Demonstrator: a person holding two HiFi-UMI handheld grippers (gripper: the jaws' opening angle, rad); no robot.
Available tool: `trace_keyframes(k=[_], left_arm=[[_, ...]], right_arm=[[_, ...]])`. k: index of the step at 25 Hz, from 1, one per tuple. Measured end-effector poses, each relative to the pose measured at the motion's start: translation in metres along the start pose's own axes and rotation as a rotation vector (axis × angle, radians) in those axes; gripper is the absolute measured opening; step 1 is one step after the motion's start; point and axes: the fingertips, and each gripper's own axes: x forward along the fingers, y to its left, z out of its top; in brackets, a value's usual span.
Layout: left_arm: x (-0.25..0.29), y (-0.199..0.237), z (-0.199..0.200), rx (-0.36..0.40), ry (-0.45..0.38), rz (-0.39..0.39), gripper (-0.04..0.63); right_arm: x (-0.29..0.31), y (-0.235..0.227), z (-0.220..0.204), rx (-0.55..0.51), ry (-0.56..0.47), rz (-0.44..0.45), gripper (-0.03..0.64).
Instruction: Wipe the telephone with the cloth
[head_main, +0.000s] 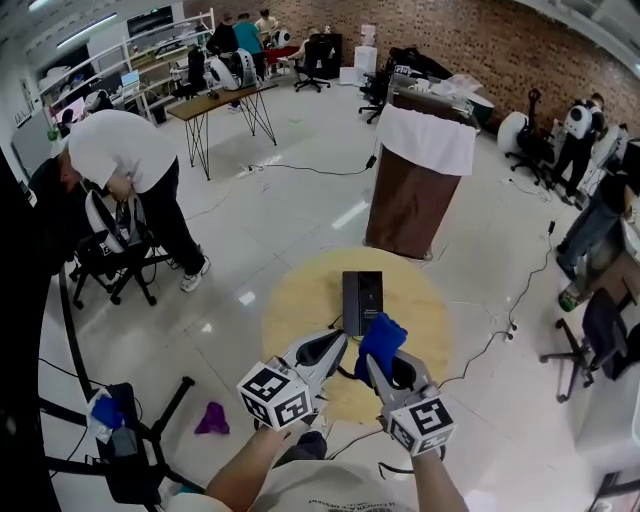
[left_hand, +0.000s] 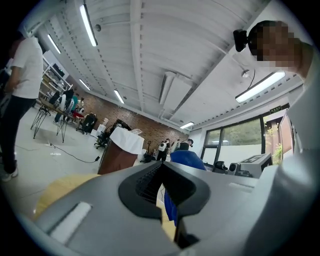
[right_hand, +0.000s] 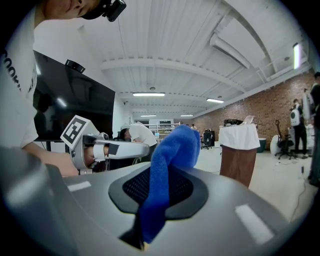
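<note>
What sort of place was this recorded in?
Probably a shared lab or workshop office: a brick wall, a trestle desk, rolling office chairs and cables trailing over the glossy floor.

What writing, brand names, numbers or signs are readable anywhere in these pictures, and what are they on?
Nothing reads clearly enough to quote.
Person's white shirt: dark letters, cut off at the picture's edge, unreadable.
Small sign above the window: too small to read.
Marker cubes: black-and-white square patterns, not words.
Telephone: no label visible.
</note>
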Motion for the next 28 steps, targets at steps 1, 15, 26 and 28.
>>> trace_keyframes(k=[1,15,26,28], left_arm=[[-0.001,-0.004,0.000,0.014,0.001,0.003,0.000],[-0.024,-0.041,-0.005,0.117,0.035,0.025,0.000],[-0.033,-0.058,-0.013,0.123,0.042,0.037,0.000],[-0.034,-0.064,-0.016,0.122,0.045,0.031,0.000]], right_arm=[[-0.003,0.002,-0.001,0.000,0.001,-0.001,0.061],[-0.030,0.020,0.006,-0.041,-0.034,-0.021,0.061],[-0.045,0.025,0.011,-0.076,-0.034,-0.043,0.061],[-0.047,0.027,0.011,-0.082,-0.037,-0.040,0.061]])
